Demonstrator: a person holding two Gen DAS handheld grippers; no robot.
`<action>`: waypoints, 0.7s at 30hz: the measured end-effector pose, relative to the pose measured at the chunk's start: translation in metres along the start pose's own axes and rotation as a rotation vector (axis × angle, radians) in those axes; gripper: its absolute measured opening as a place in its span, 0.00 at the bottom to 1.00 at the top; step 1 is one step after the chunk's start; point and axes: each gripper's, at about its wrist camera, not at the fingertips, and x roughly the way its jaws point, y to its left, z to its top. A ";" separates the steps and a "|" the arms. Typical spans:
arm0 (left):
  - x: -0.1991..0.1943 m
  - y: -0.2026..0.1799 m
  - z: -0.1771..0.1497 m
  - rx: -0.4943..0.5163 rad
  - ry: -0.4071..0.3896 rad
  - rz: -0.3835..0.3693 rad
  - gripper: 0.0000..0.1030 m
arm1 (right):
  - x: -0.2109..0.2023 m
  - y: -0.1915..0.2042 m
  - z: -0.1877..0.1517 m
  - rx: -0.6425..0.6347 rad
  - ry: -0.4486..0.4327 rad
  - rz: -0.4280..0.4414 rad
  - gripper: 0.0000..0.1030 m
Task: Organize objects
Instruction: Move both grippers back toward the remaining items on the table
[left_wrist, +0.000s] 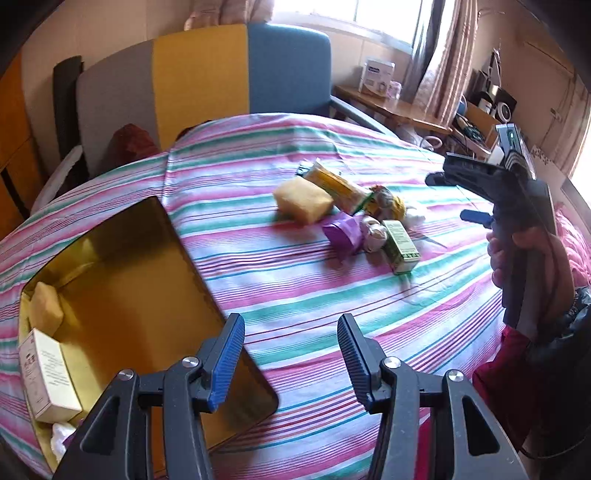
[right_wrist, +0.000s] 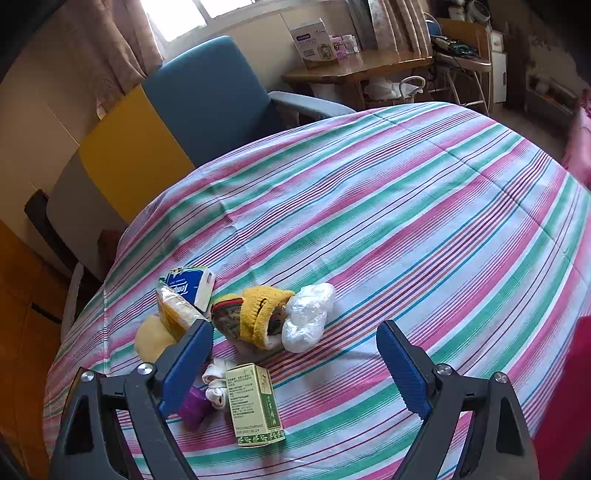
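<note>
Both hand-held grippers hang apart and empty, right (right_wrist: 295, 363) nearest the green box (right_wrist: 257, 404): light, stiff card, probably best pinched across its flat sides.

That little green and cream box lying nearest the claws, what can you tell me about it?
The green box looks like thin printed cardboard, perhaps medicine packaging. One cream face carries small printed text, another is green, and a leafy green band runs along its near end. It looks closed and undamaged, lying on its side on the striped cloth at the near edge of the pile. A rolled white sock lies against its left side. Neither claw touches it.
</note>
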 end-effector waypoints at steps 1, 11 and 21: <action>0.004 -0.003 0.002 0.005 0.010 -0.003 0.51 | 0.000 0.000 0.000 0.001 0.004 0.005 0.88; 0.034 -0.025 0.017 -0.005 0.062 -0.052 0.51 | 0.002 -0.002 -0.001 0.018 0.025 0.041 0.89; 0.065 -0.044 0.024 -0.041 0.114 -0.086 0.51 | 0.002 -0.004 -0.001 0.033 0.035 0.068 0.90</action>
